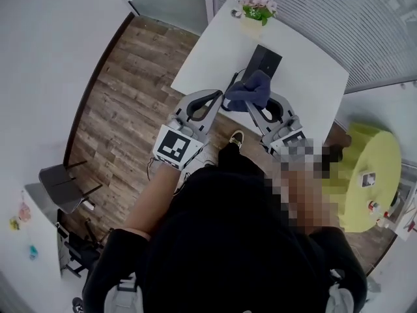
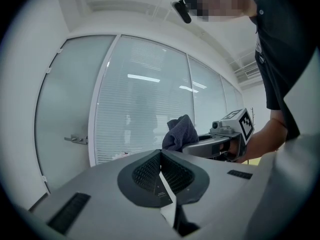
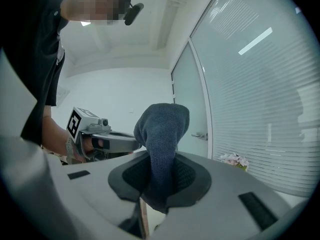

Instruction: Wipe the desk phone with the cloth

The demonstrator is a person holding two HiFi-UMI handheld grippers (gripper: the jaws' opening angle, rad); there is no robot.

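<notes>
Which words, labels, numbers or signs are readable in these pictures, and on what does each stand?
No words or numbers are readable.
Left gripper: its cube bears a square marker pattern, no letters.
Right gripper: the same.
Desk phone: too small to tell.
Cloth: no label visible.

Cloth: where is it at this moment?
The cloth is clamped in the jaws of the right gripper, just right of centre in the head view, over the near edge of the table, in front of the phone.

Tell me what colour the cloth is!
The cloth is dark blue-grey; it shows best in the right gripper view.
</notes>
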